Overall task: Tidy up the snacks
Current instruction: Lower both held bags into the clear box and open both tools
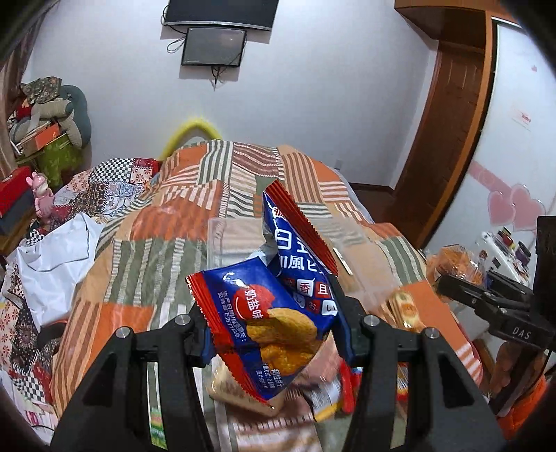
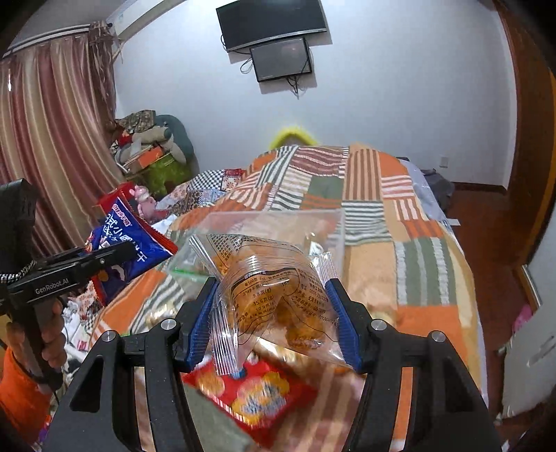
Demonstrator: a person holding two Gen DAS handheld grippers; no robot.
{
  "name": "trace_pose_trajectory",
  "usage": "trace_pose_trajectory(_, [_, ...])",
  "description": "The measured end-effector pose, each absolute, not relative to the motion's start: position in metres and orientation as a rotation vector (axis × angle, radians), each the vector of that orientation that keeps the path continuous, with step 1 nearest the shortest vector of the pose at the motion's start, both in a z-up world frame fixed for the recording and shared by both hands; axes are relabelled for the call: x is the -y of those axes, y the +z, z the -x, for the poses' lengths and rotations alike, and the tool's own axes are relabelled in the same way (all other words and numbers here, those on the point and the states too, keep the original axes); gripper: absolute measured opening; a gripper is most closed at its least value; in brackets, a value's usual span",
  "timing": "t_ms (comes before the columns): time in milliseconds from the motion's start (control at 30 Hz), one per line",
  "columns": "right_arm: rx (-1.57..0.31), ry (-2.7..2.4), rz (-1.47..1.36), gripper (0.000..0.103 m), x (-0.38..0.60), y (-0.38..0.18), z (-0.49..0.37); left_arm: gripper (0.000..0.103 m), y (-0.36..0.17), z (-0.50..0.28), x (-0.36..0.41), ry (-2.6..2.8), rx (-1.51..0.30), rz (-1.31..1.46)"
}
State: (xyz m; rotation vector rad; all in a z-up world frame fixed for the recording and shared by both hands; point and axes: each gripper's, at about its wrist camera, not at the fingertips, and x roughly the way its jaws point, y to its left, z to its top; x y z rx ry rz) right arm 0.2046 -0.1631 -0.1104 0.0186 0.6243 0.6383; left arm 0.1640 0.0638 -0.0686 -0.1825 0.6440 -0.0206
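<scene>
My left gripper [image 1: 274,330] is shut on a blue-and-red cracker packet [image 1: 264,320], held crumpled above the bed; the same packet [image 2: 128,243] and gripper show at the left of the right wrist view. My right gripper [image 2: 274,313] is shut on a clear packet of golden biscuits [image 2: 278,295], which also appears at the right of the left wrist view [image 1: 455,264]. A clear plastic box [image 2: 278,222] sits on the patchwork bedspread [image 2: 399,194] ahead of both grippers. Below them lie more snacks, among them a red packet [image 2: 253,393] and a pale packet [image 1: 229,386].
The bed is flanked by clutter on the left: a white plastic bag [image 1: 55,253], a pink toy [image 1: 43,198], piled boxes and cushions [image 1: 45,121]. A wooden door frame [image 1: 448,139] stands at the right. Two screens [image 2: 274,31] hang on the far wall. A hand [image 2: 45,333] in an orange sleeve holds the left gripper.
</scene>
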Motion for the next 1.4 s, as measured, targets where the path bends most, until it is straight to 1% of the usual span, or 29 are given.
trace_pose_trajectory(433, [-0.660,0.665,-0.013,0.058,0.119,-0.121,-0.252,0.052,-0.090,-0.226,-0.090,0.034,-0.688,0.216])
trace_pose_trajectory(833, [-0.783,0.693,0.034,0.058,0.086,-0.154,-0.290,0.053,-0.119,-0.277,-0.099,0.080,-0.751,0.183])
trace_pose_trajectory(1133, [-0.861,0.693,0.073,0.058,0.070,-0.173,-0.302,0.054,-0.137,-0.296,-0.096,0.093,-0.797,0.167])
trace_pose_trajectory(1233, [-0.879,0.692,0.081,0.060,0.067,-0.177,-0.302,0.058,-0.139,-0.295,-0.097,0.095,-0.800,0.171])
trace_pose_trajectory(1300, [-0.890,0.687,0.075,0.062,0.067,-0.179,-0.303,0.067,-0.138,-0.294,-0.099,0.088,-0.807,0.190])
trace_pose_trajectory(1367, [-0.897,0.689,0.067,0.063,0.067,-0.178,-0.303,0.073,-0.136,-0.291,-0.100,0.095,-0.804,0.202])
trace_pose_trajectory(1400, [-0.898,0.688,0.064,0.063,0.067,-0.178,-0.303,0.074,-0.135,-0.289,-0.100,0.101,-0.803,0.199])
